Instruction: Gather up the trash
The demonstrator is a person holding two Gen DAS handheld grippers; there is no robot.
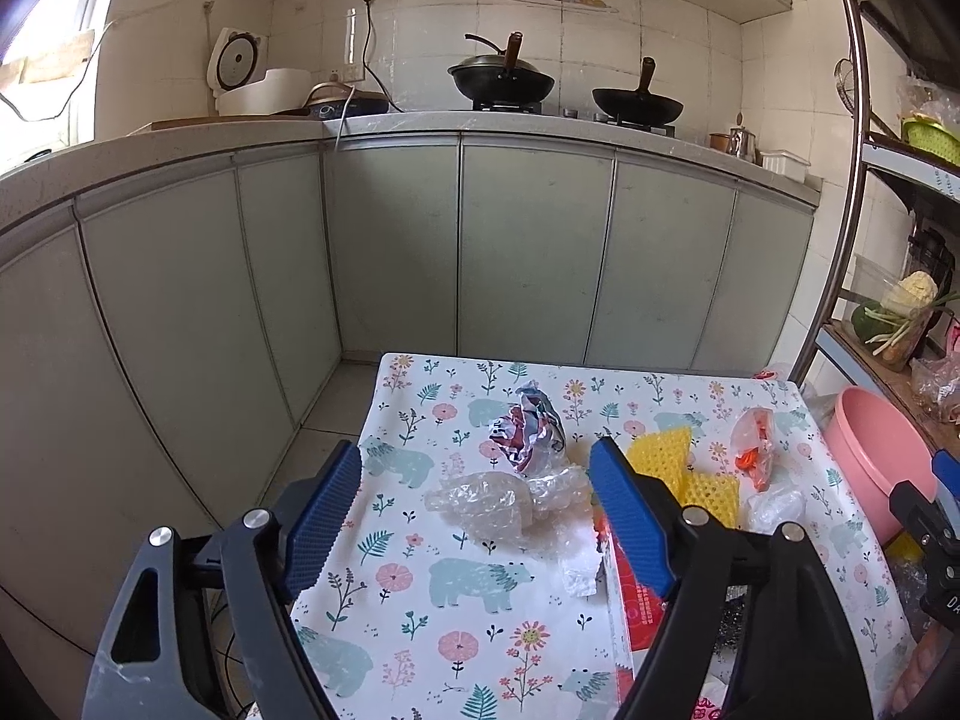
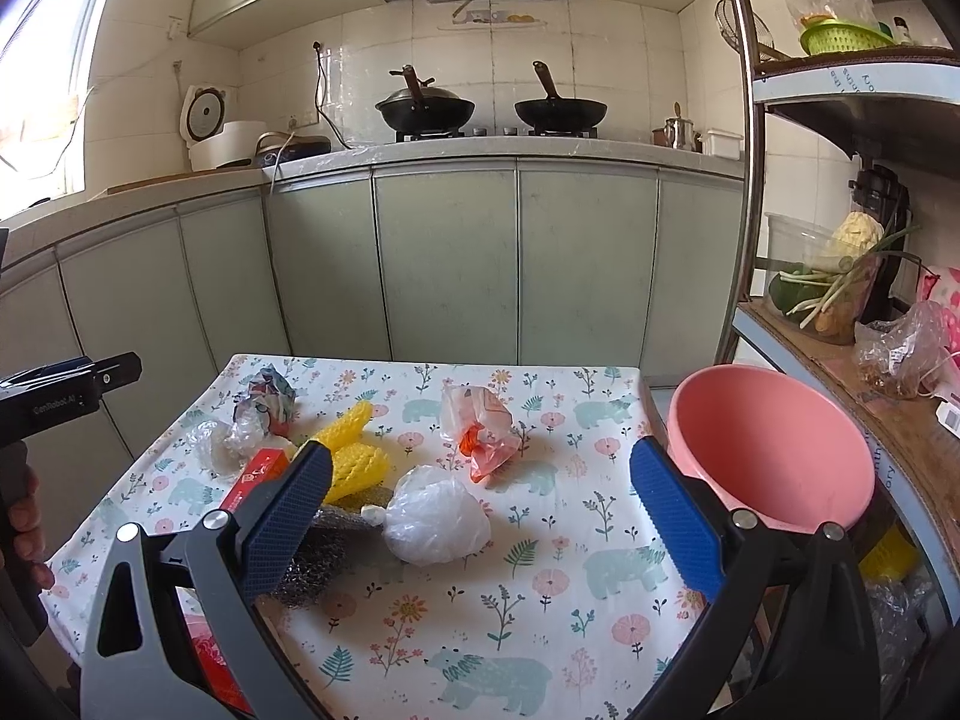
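Observation:
Trash lies on a small table with a floral bear cloth (image 1: pixel 456 588) (image 2: pixel 540 600). Clear bubble wrap (image 1: pixel 498 504) (image 2: pixel 216 444) lies between the fingers of my open, empty left gripper (image 1: pixel 477 516). A crumpled foil wrapper (image 1: pixel 531 432) (image 2: pixel 270 399) lies behind it. Yellow foam netting (image 1: pixel 684 468) (image 2: pixel 354 450), an orange-stained plastic bag (image 1: pixel 756 444) (image 2: pixel 480 426), a white plastic bag (image 2: pixel 435 519) (image 1: pixel 774 507), a steel scourer (image 2: pixel 312 552) and a red box (image 1: pixel 636 594) (image 2: pixel 258 474) are there too. My right gripper (image 2: pixel 477 522) is open and empty, above the white bag.
A pink basin (image 2: pixel 774 450) (image 1: pixel 882 456) stands at the table's right edge. A shelf rack (image 2: pixel 840 300) with vegetables and bags is on the right. Kitchen cabinets (image 1: pixel 390 252) with woks on the stove stand behind the table.

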